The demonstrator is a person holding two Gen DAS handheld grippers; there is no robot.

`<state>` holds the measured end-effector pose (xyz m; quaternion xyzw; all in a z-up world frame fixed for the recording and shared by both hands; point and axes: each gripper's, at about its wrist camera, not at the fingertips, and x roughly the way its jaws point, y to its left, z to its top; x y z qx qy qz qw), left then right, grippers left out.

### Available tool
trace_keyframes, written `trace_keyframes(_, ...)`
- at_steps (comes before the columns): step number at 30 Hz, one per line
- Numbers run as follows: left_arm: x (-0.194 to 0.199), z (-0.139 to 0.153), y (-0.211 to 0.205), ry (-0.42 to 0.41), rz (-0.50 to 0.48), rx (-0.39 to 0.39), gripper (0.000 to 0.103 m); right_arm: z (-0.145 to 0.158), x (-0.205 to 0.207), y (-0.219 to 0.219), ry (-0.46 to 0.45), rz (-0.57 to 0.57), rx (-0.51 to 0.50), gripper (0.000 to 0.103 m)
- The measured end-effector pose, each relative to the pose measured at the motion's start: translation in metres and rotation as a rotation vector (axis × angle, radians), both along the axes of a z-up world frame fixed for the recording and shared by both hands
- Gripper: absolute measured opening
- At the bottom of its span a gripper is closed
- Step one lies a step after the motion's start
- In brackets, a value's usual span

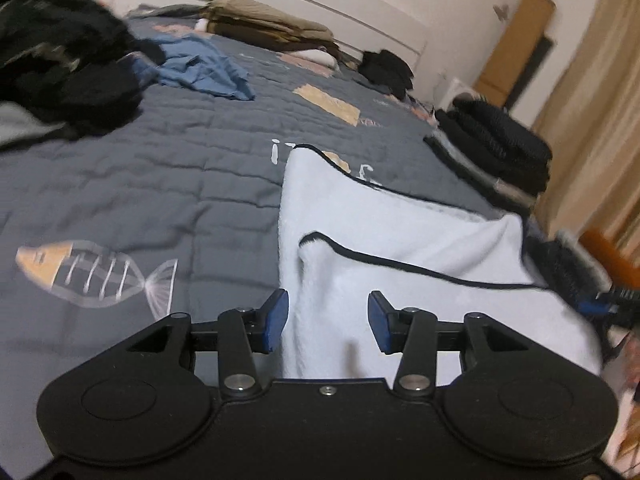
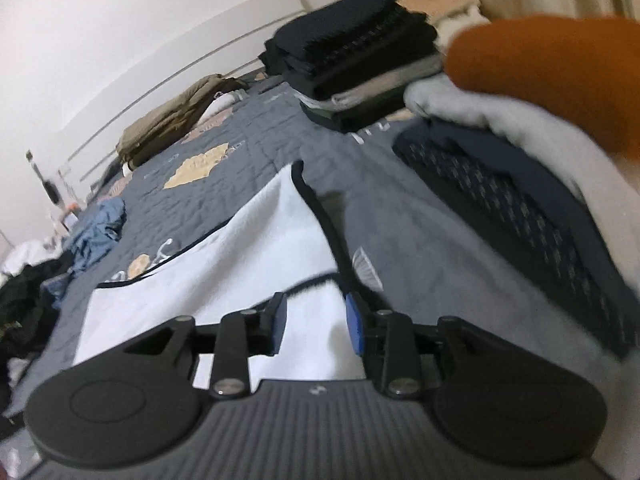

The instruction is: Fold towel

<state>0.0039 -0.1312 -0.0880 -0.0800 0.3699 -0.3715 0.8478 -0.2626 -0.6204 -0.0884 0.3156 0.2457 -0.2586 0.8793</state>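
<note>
A white towel (image 1: 384, 232) with thin black edging lies on the grey quilted bed, one layer folded over another. In the left wrist view my left gripper (image 1: 328, 322) is open, its blue pads straddling the towel's near part, the left pad at the towel's left edge. In the right wrist view the same towel (image 2: 248, 248) spreads away from me. My right gripper (image 2: 316, 322) is open over the towel's near right corner, where the black edging runs between the pads. Neither pad pair pinches the cloth.
The grey bedspread (image 1: 160, 168) has fish prints. A heap of black clothes (image 1: 68, 72) and a blue garment (image 1: 204, 68) lie at far left. A stack of folded dark clothes (image 2: 352, 60) sits beyond the towel. A folded patterned pile (image 2: 520, 208) and an orange sleeve (image 2: 560, 64) are at right.
</note>
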Motion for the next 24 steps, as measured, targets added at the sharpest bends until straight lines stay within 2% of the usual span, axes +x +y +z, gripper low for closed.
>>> trace_keyframes(4,-0.031,0.0,0.012,0.028,0.028,-0.047,0.055,0.002,-0.027,0.015,-0.059,-0.027,0.094,0.036)
trace_keyframes(12,-0.081,-0.011,0.031,0.104,0.085,-0.1,0.057,-0.001,-0.072,0.053,-0.121,-0.037,0.174,0.043)
trace_keyframes(14,-0.089,-0.016,0.033,0.122,0.094,-0.104,0.063,-0.006,-0.084,0.056,-0.131,-0.062,0.204,0.044)
trace_keyframes(18,-0.103,-0.025,0.033,0.156,0.094,-0.119,0.063,-0.023,-0.106,0.062,-0.196,-0.132,0.3,0.047)
trace_keyframes(24,-0.108,-0.047,0.033,0.291,0.127,-0.185,0.063,-0.045,-0.106,0.075,-0.219,-0.141,0.408,0.048)
